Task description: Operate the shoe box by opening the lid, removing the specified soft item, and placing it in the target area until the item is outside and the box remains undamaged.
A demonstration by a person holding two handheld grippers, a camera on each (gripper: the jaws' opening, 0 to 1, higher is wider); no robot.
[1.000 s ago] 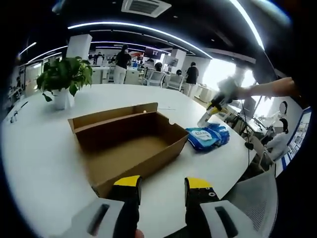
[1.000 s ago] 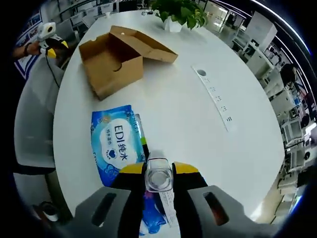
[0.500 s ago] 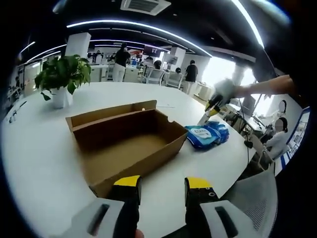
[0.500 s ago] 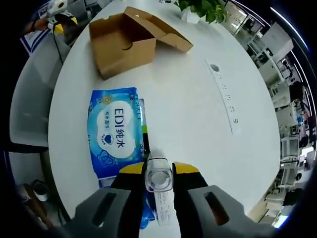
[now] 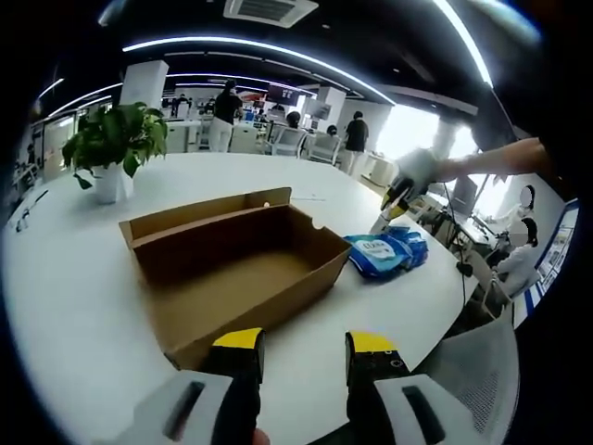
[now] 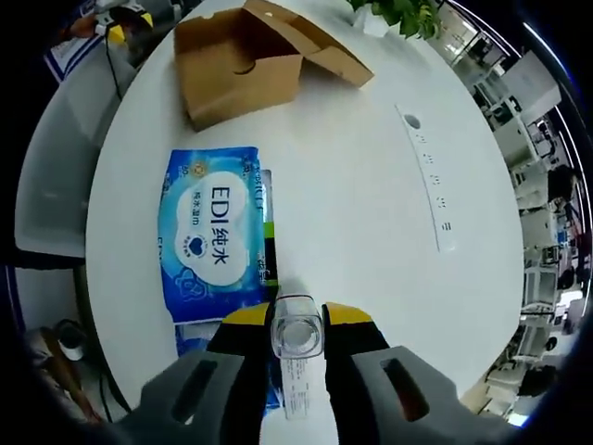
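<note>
While the white desk (image 5: 56, 278) is carrying everything, the open shoe box (image 5: 232, 269) is sitting empty on it, the blue wipes pack (image 6: 208, 236) is lying outside just beside it. The left tool (image 5: 301, 348) is hovering with jaws apart, holding nothing; the right tool (image 6: 296, 320) is hanging over the pack's near end, its jaws close together.

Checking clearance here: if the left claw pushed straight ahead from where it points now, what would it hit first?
Most likely the near end wall of the open cardboard box, which lies right ahead of the left claw. Depth is hard to judge through the fisheye.
</note>
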